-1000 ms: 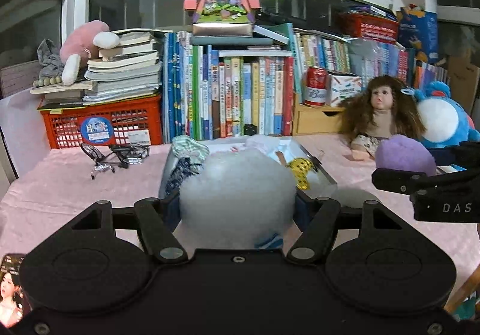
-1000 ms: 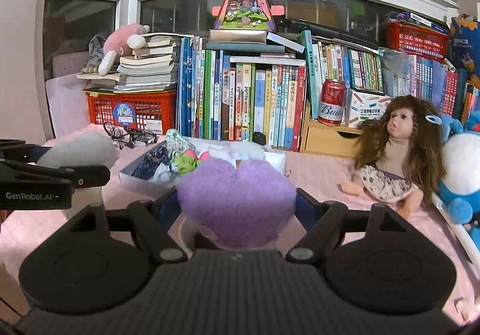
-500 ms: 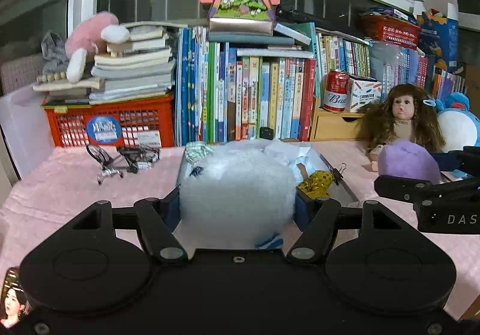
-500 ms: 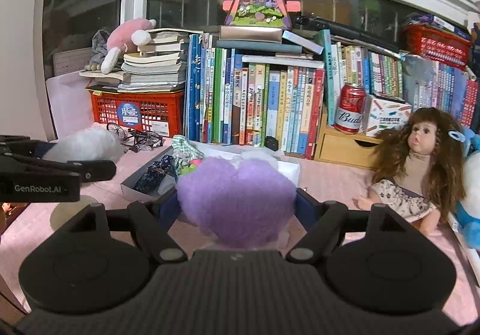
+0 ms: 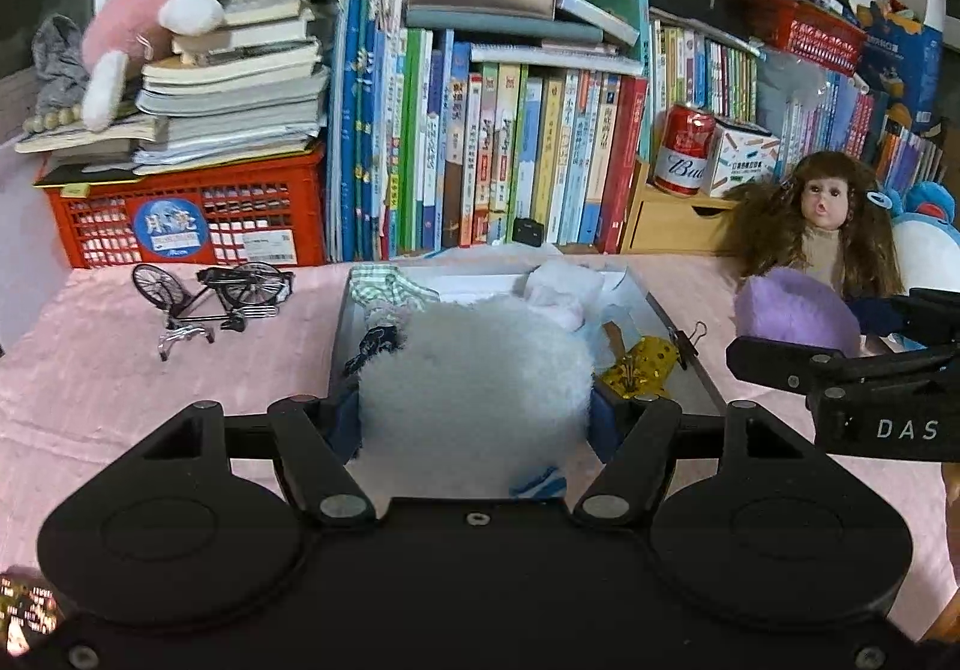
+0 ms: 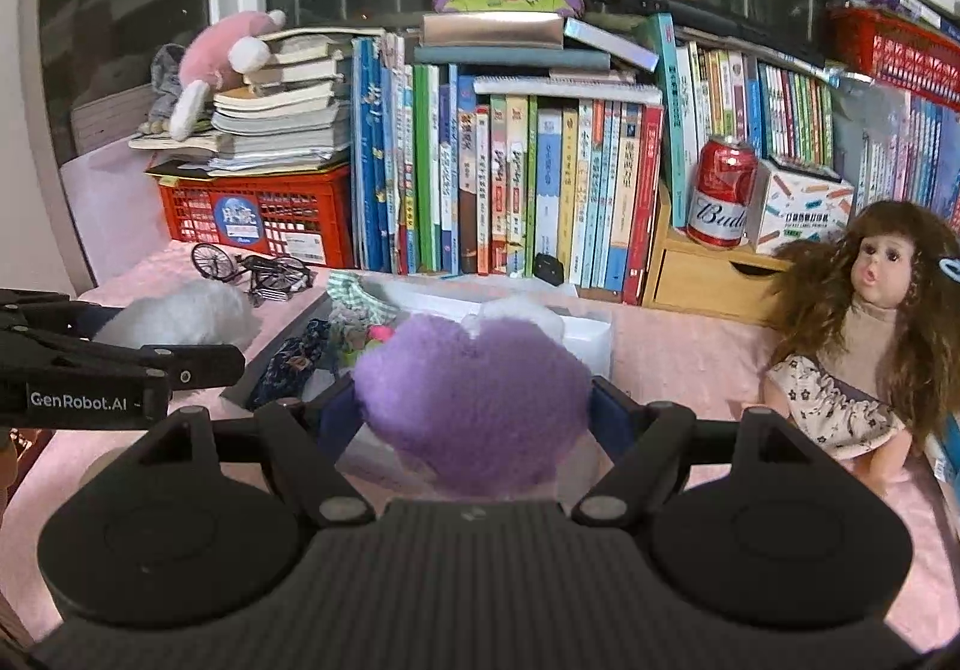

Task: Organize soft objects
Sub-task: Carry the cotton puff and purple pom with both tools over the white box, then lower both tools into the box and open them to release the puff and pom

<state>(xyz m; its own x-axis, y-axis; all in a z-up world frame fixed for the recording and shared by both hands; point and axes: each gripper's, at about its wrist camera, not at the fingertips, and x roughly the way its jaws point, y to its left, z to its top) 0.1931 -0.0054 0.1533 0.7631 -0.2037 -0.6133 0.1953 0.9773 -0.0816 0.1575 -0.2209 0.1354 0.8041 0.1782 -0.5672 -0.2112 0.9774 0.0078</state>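
Right now, through the left wrist camera, I have the left gripper (image 5: 474, 418) clenched on a white fluffy plush ball (image 5: 474, 376), which fills the centre of the frame between the blue pads (image 5: 343, 421). Just behind it, at mid-frame, sits the open storage box (image 5: 684, 346), already holding a checked cloth (image 5: 390, 286), a gold dotted piece (image 5: 645, 370) and other soft bits. At the right edge I see the right gripper (image 5: 840, 370) carrying its purple plush (image 5: 792, 310).

Through the right wrist camera, the right gripper (image 6: 474, 418) grasps the purple plush (image 6: 474, 394) at centre frame, fur bulging past both pads. The box (image 6: 591, 334) lies directly beyond it, and the left gripper (image 6: 120, 370) with the white ball (image 6: 180, 313) shows at the left edge. A doll (image 6: 864, 334) sits on the pink tablecloth (image 6: 678, 364) at the right.

My judgement: both loads are on approach to the box. I'd bring each plush fully over the rim before letting go, lower it onto the pile, and release one at a time so the tongs don't collide. I'd also keep the right one clear of the doll.
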